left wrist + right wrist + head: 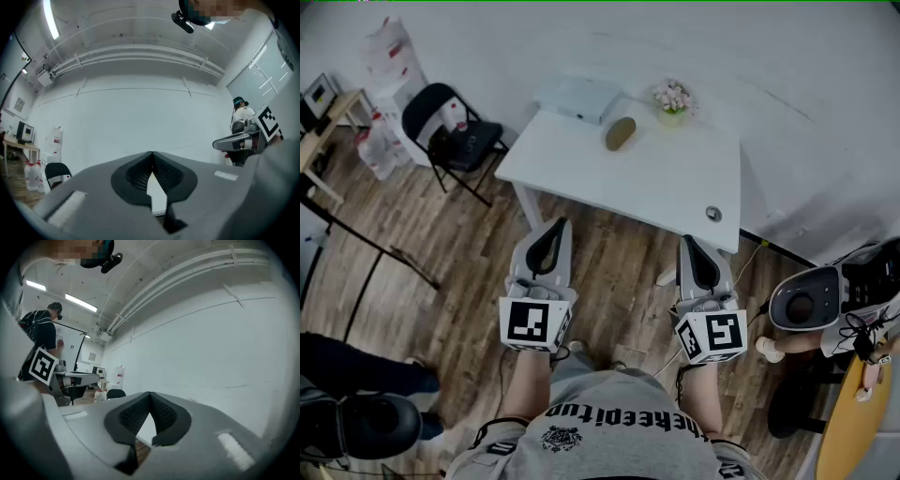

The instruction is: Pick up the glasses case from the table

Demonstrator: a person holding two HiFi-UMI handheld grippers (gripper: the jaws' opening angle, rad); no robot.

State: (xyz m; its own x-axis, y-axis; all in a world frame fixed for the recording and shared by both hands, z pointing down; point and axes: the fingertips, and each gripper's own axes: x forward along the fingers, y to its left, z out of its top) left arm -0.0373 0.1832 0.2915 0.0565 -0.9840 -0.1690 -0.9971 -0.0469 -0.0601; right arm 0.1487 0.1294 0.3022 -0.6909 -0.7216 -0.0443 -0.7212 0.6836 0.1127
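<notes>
An oval brown glasses case (pixel 621 132) lies near the far edge of the white table (pixel 609 173) in the head view. My left gripper (pixel 560 224) is shut and held over the wooden floor, short of the table's near edge. My right gripper (pixel 687 241) is shut too, its tips just at the table's near edge, right of the left one. Both are well short of the case and hold nothing. In the left gripper view the black pads (pixel 140 174) meet at their tips. In the right gripper view the pads (pixel 133 417) also touch.
On the table stand a white box (pixel 577 97), a small pot of pink flowers (pixel 672 102) and a round cable hole (pixel 713 214). A black folding chair (pixel 450 131) stands to the left. A wheeled machine (pixel 825 300) sits at the right. Another person (pixel 43 333) stands in the right gripper view.
</notes>
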